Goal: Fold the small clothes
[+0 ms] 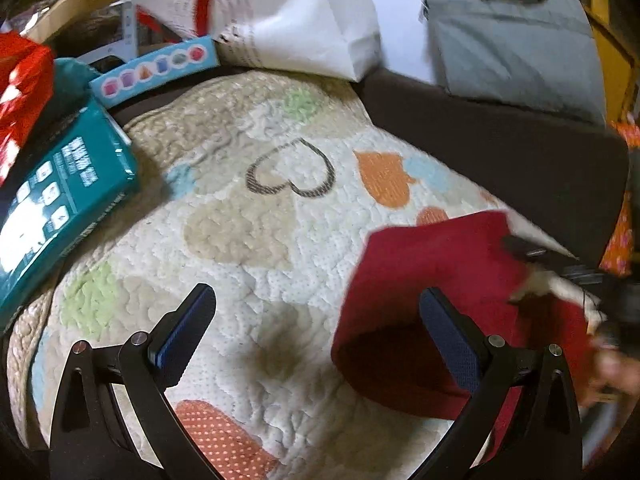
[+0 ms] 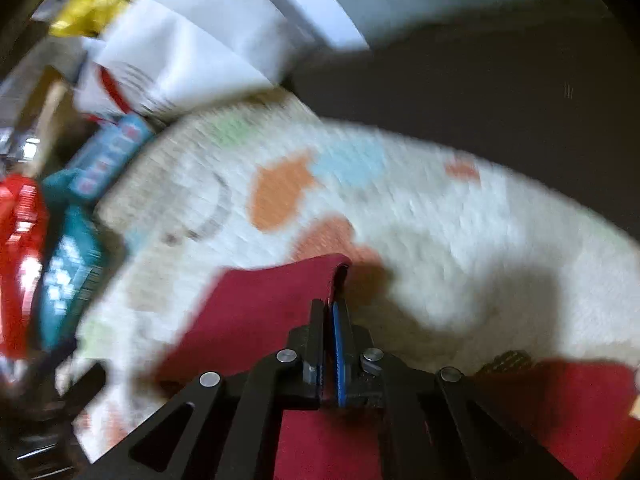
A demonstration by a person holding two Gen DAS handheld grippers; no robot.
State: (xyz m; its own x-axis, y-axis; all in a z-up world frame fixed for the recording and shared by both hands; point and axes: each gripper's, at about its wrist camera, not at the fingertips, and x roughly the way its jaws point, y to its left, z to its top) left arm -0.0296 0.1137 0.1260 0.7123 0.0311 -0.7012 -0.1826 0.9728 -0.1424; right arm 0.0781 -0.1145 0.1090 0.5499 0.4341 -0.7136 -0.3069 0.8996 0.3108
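Your right hand-held gripper [image 2: 334, 312] pinches the red garment [image 2: 260, 304], the left hand-held gripper [image 1: 320, 312] gapes empty; next grab its near edge.

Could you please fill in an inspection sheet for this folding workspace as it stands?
Surface: quilted heart-print mat on a dark base.
Job's things: dark red garment on the mat's right part.
Clutter: teal box, light blue box, white paper bag, grey case, red pack.
Grippers: left tool open, above the mat; right tool shut on the garment's edge.
Cables: nothing seen.
Surroundings: blurred, unclear.
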